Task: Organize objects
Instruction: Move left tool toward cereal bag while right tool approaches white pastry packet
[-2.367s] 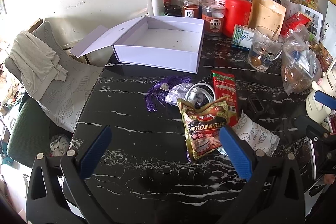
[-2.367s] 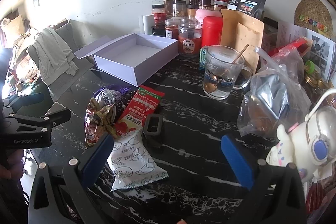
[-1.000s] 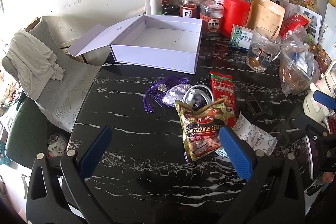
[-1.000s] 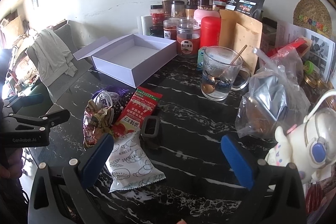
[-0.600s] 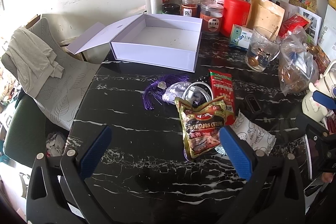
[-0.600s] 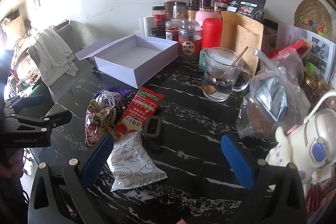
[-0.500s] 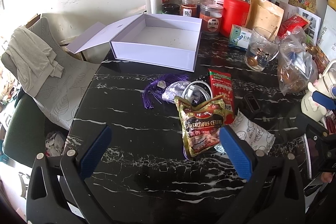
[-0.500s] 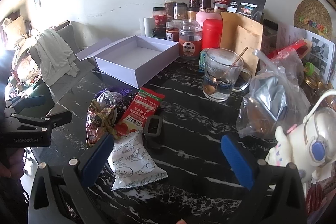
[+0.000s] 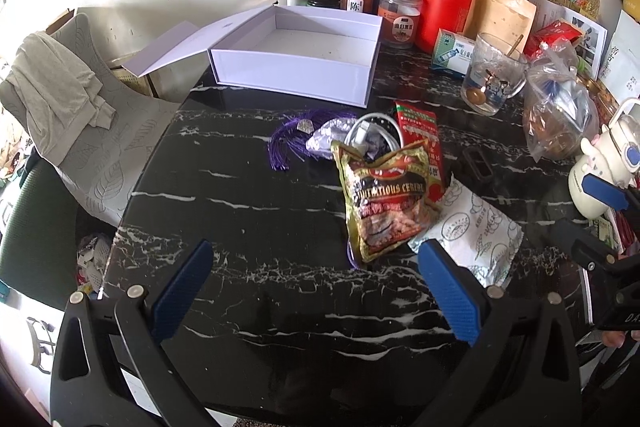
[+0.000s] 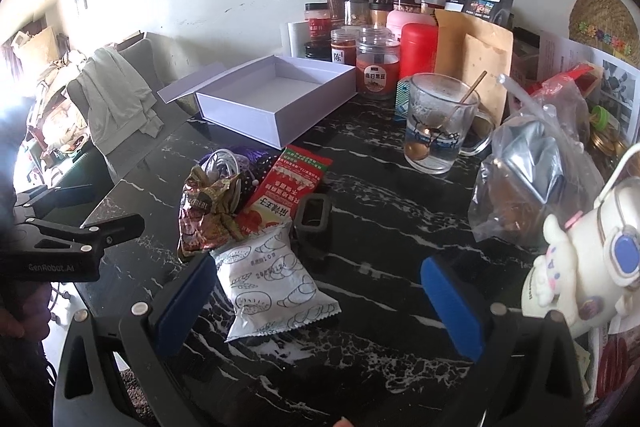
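Note:
An open white box point(image 9: 296, 63) point(image 10: 276, 103) stands empty at the far side of the black marble table point(image 9: 248, 211). In front of it lies a small heap: a brown cereal packet point(image 9: 386, 199) point(image 10: 206, 215), a red sachet point(image 9: 420, 131) point(image 10: 290, 183), a white pastry packet point(image 9: 468, 231) point(image 10: 272, 287), a white cable coil point(image 9: 368, 135), a purple tassel point(image 9: 292, 143) and a black clip point(image 10: 314, 215). My left gripper point(image 9: 316, 287) hovers open near the table's front, left of the heap. Just short of the white packet, my right gripper point(image 10: 316, 295) is also open. Neither holds anything.
Jars, a red canister point(image 9: 444, 13) and pouches line the back wall. A glass mug with a spoon point(image 10: 440, 123), a plastic bag point(image 10: 532, 183) and a white toy bottle point(image 10: 592, 259) stand at the right. A chair with draped cloth point(image 9: 52, 95) is left of the table.
Both views have shifted only slightly. The heap and box have not moved, and both grippers stay open and empty.

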Tool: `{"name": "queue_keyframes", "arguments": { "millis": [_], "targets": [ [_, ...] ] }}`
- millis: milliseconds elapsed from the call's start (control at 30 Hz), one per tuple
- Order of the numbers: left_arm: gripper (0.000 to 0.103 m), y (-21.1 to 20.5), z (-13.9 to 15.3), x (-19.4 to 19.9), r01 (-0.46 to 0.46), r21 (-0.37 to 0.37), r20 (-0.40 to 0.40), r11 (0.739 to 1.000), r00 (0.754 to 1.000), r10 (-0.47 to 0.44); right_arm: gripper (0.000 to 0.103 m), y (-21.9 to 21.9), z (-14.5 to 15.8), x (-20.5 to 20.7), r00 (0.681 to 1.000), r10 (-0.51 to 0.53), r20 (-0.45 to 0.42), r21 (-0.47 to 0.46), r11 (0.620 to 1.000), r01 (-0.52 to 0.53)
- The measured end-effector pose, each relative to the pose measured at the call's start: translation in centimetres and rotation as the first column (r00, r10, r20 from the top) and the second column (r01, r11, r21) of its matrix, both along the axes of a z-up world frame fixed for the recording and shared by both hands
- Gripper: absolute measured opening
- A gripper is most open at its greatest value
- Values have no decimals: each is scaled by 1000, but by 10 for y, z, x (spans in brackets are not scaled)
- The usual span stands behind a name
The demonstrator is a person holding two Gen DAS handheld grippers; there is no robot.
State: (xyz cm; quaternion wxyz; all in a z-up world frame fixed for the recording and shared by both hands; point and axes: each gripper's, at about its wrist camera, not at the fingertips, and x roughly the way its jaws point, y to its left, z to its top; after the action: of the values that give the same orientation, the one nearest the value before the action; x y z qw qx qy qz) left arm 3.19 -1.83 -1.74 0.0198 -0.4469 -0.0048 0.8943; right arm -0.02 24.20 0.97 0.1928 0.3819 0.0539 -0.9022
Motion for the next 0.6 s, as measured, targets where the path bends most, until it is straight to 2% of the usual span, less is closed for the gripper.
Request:
{"name": "queue_keyframes", "arguments": {
  "millis": [300, 600],
  "targets": [
    [102, -2, -25, 4, 37, 35, 15, 999, 999, -37, 102, -9, -21, 4, 998, 52, 30, -10, 999, -52],
    [102, -6, -39, -10, 66, 106, 23, 992, 997, -68, 102, -15, -42, -2, 994, 98, 50, -5, 995, -97]
  ]
}}
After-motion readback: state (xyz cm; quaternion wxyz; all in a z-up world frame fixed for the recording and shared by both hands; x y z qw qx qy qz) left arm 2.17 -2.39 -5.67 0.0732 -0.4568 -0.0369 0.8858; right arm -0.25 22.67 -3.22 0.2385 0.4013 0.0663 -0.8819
